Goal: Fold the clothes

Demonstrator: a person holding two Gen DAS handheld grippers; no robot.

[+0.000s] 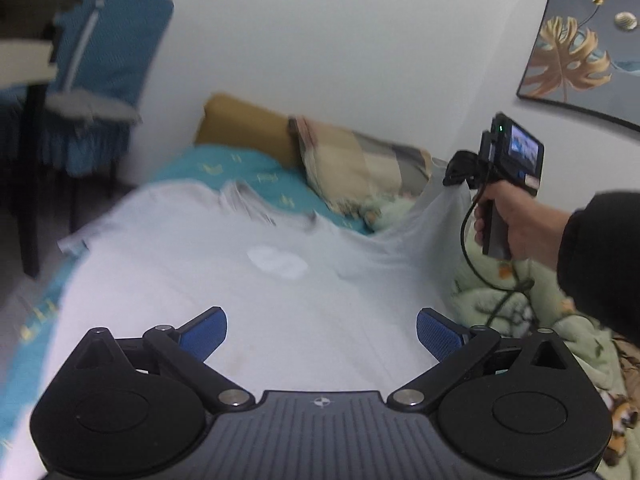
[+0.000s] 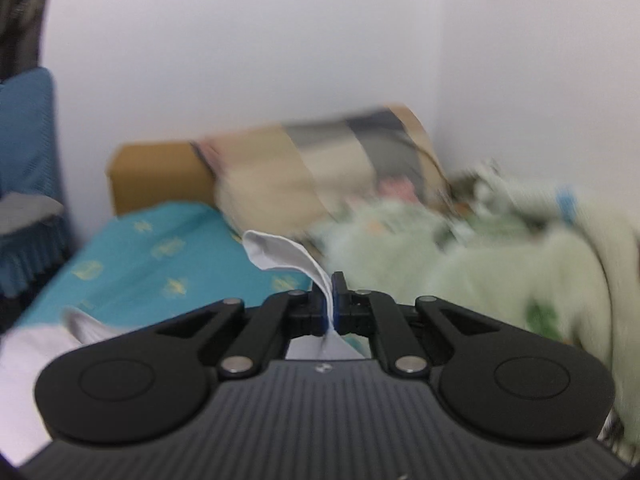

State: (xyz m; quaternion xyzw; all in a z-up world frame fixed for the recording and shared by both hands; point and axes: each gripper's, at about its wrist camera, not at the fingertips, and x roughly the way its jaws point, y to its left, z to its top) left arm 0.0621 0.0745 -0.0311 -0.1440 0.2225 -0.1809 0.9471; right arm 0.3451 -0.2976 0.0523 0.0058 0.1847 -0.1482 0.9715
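A white garment (image 1: 248, 280) lies spread across a bed with a teal sheet (image 1: 256, 178), one corner lifted toward the wall by the right gripper (image 2: 331, 300), whose blue-padded jaws are pressed together on a twist of the white cloth. The left gripper (image 1: 322, 334) hangs over the near part of the garment with its jaws spread wide and nothing between them, its blue fingertips (image 1: 204, 330) clear of the fabric. From the left wrist view, a hand (image 1: 506, 222) in a dark sleeve (image 1: 600, 264) grips the right tool's handle, a black cable looping below it; a small lit screen on the back of that tool shows a picture too small to read. A pale oval patch (image 1: 278, 262) on the garment may be a label or print, but motion blur hides any lettering. No brand or writing can be read anywhere; the gold motifs on the sheet are smeared. A patchwork pillow (image 1: 360, 168) and a mustard cushion (image 1: 244, 128) rest against the white wall, a green floral blanket (image 2: 500, 256) is bunched at the right, heavily blurred. A framed gold-leaf picture (image 1: 580, 44) is cut off by the frame edge, as is a chair with a blue cover (image 1: 108, 52) at left.
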